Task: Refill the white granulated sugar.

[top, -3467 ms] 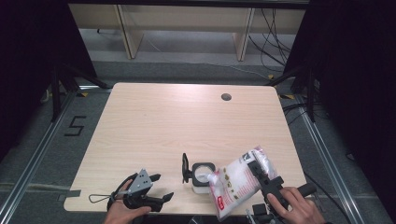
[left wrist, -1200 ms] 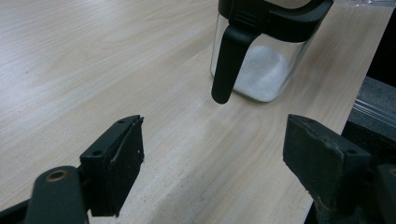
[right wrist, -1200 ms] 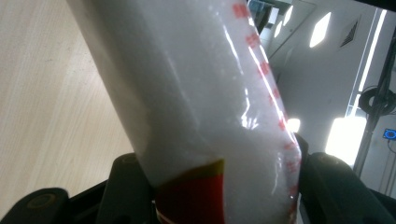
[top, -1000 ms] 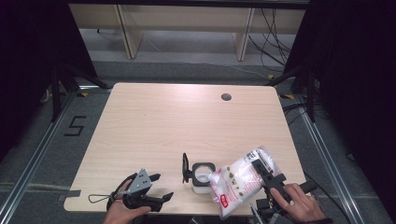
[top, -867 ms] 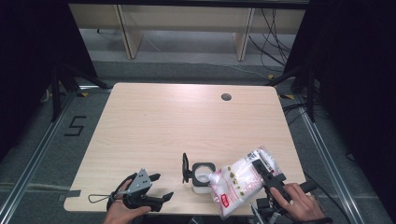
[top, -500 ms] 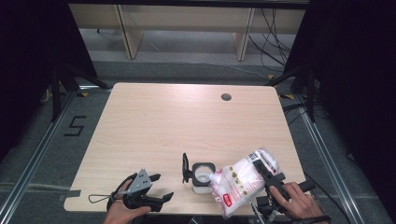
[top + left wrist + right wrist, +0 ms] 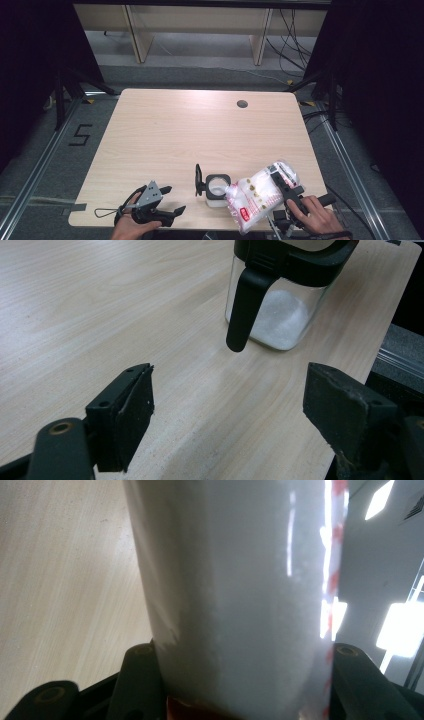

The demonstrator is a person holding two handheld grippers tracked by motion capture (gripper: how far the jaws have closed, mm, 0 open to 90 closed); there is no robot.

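Right gripper jaws squeezing a plastic bag tipped over the jar near the desk front edge, left gripper jaws wide, empty, big bare desk behind.

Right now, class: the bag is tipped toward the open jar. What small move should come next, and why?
Probably tilt the bag slightly further: its corner sits at the jar mouth, the right hand-held gripper grips it, and the jar looks only partly filled.

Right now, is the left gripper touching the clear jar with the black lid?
Apart. In the left gripper view, bare table lies between the open left gripper and the jar farther ahead.
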